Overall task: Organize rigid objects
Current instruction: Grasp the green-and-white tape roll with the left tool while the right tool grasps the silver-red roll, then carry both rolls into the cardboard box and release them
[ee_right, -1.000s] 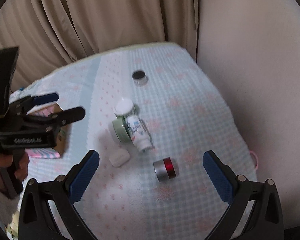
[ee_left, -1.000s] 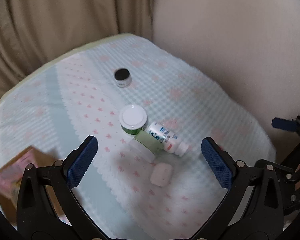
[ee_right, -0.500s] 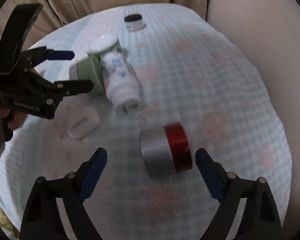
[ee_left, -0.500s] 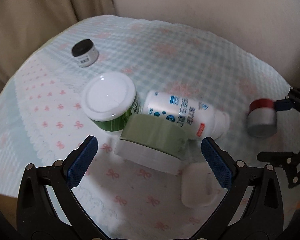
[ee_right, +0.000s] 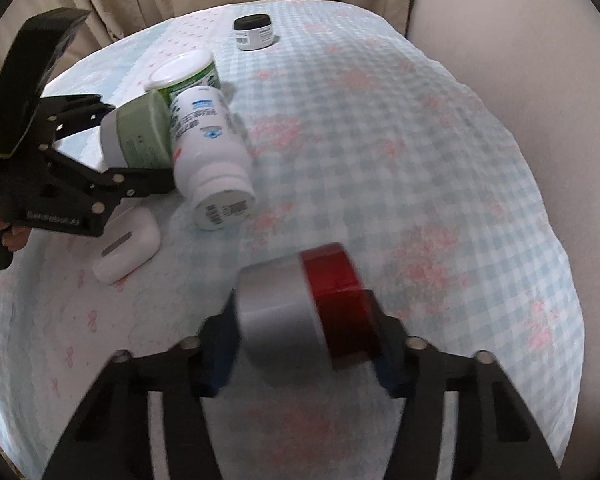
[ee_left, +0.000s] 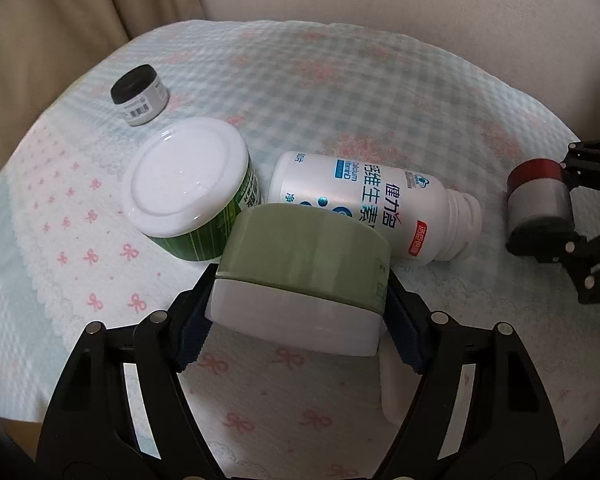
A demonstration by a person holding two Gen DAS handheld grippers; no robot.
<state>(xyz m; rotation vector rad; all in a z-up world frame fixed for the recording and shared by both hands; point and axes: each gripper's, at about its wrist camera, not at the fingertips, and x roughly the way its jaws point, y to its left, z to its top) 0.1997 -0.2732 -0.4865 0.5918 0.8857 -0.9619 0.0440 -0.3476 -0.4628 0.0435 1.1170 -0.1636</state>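
Observation:
My left gripper [ee_left: 300, 320] is shut on a pale green jar with a white base [ee_left: 304, 276], lying on its side; it also shows in the right wrist view [ee_right: 138, 134]. My right gripper [ee_right: 304, 340] is shut on a silver and red jar [ee_right: 300, 304], also seen in the left wrist view [ee_left: 538, 200]. A white vitamin bottle [ee_left: 376, 204] lies on its side against the green jar. A green jar with a white lid [ee_left: 188, 188] stands beside it. A small black-lidded jar [ee_left: 139, 95] stands farther back.
All rest on a checked, bow-patterned cloth [ee_right: 380, 140] over a round-looking surface. A small white case [ee_right: 126, 246] lies near the left gripper. Beige curtain [ee_left: 60, 40] and wall [ee_right: 540, 80] stand behind.
Both grippers moved forward and closed: the left onto the pale green jar, the right onto the silver and red jar. Both were open half a second ago.

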